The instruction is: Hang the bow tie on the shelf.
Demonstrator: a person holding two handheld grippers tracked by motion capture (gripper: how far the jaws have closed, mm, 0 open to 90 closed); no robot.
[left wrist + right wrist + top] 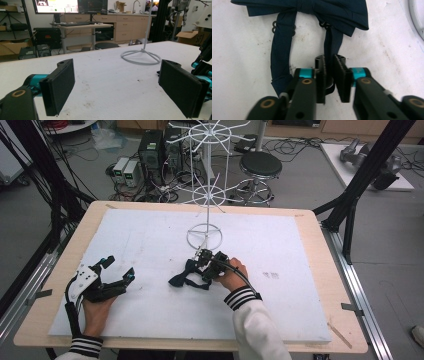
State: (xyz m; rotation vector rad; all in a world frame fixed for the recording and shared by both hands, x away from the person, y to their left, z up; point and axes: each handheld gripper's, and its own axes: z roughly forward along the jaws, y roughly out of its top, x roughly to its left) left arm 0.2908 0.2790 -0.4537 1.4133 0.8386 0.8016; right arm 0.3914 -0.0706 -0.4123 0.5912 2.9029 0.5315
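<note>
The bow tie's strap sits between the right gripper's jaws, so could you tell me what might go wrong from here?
1. The right gripper pinches only the thin strap, so the bow tie may slip out when lifted.
2. The other strap end lies loose and could snag.
3. The white wire stand is close behind; a swing could knock it.

A dark navy bow tie (307,10) with matching straps lies on a white board (150,245) flecked with small brown marks. The board sits on a pale wood table (320,245). A white wire stand (206,195) rises from the board. The right gripper (329,77) is black with turquoise collars and brass-coloured rivets. The left gripper (117,82) is black with turquoise parts and carries a white plate in the high view. Both sleeves (250,320) are white, with black-and-white striped cuffs. The stool (260,165) behind is black.
</note>
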